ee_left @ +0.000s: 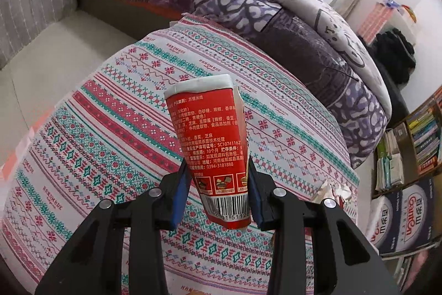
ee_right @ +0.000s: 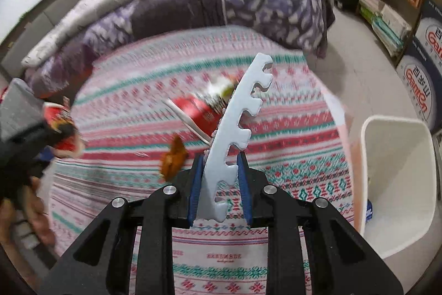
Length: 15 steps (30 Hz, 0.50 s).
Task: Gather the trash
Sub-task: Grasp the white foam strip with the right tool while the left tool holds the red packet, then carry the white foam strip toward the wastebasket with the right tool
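Patterned tablecloth (ee_left: 116, 112) beside bed (ee_left: 248, 4); left gripper (ee_left: 219, 176) clamps red carton (ee_left: 212, 140), right gripper (ee_right: 219, 179) clamps white strip (ee_right: 237, 118).

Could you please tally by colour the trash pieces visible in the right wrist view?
Red packaging pieces: 2
White foam strip: 1
Orange-brown scrap: 1
Green-white blurred bit: 1
Total: 5

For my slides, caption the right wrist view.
Right gripper shut on a notched foam strip above the patterned cloth, white bin alongside.
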Available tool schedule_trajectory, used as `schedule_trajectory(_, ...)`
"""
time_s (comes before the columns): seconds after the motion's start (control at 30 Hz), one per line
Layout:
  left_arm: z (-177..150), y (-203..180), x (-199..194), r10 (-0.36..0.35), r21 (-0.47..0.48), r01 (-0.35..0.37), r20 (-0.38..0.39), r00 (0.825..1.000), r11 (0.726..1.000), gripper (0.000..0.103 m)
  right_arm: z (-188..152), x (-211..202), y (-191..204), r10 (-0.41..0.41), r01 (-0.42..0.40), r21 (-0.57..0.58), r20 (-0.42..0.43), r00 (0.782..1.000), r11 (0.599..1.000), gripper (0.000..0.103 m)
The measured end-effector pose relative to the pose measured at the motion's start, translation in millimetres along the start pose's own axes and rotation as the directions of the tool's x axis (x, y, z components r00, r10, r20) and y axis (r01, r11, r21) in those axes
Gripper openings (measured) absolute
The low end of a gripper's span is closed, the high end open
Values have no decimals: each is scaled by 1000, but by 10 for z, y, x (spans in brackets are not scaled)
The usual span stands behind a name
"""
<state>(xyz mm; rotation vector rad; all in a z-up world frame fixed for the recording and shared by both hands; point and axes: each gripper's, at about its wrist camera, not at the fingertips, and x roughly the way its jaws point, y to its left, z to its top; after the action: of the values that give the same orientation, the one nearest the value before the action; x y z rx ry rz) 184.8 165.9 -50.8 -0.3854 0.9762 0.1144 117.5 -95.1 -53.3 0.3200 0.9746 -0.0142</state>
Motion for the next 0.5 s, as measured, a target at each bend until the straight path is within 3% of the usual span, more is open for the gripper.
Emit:
schedule_trajectory(0.23,-85,-196,-272,-30,48,27,49,998,998,37,58,-369,5,42,-40,-24,82,996,999,24)
schedule_trajectory(0.5,-208,-467,-515,-54,138,38,111,992,990,37,49,-572,-188,35,-31,-32,146,989,999,24)
